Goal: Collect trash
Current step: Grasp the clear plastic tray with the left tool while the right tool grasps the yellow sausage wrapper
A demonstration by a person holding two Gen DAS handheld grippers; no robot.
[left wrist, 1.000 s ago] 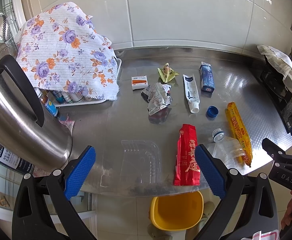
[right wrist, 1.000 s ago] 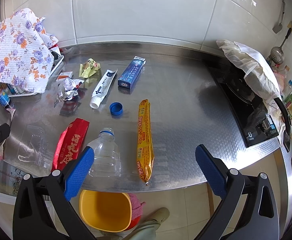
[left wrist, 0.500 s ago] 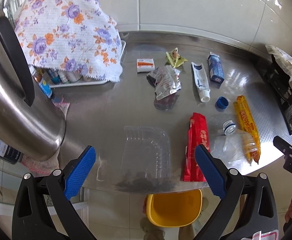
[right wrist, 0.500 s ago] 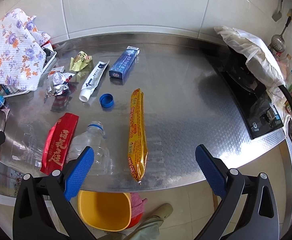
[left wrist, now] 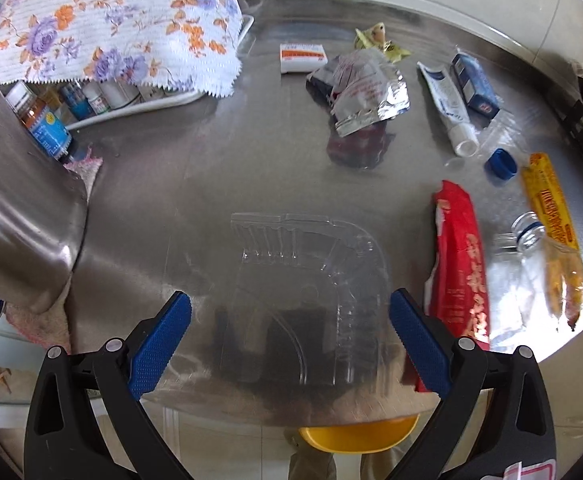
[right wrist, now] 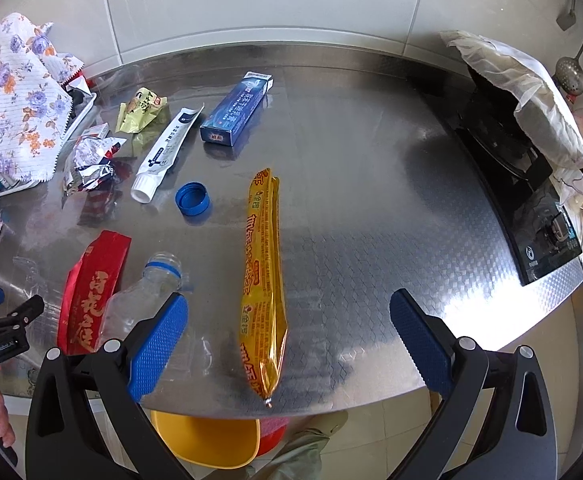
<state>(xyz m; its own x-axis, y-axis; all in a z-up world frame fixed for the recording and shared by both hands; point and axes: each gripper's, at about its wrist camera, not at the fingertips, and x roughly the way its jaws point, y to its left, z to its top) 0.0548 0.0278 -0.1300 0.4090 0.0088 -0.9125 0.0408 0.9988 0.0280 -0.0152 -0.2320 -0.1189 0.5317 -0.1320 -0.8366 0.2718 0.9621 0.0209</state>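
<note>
Left gripper (left wrist: pixel 290 334): jaws spread wide, empty, framing the clear plastic tray (left wrist: pixel 311 300) at the steel counter (right wrist: pixel 371 216) edge. Right gripper (right wrist: pixel 288 334): likewise wide, empty, straddling the yellow sausage pack (right wrist: pixel 262 280); red packet (right wrist: pixel 91 288) and crushed bottle (right wrist: pixel 139 300) lie left of it.

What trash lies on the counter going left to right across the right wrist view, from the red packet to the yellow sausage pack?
red packet → clear bottle → blue cap → yellow sausage pack.

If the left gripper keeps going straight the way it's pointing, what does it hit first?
Most likely the clear plastic tray, which lies directly between the open left gripper fingers on the steel counter. Depth is hard to judge.
</note>
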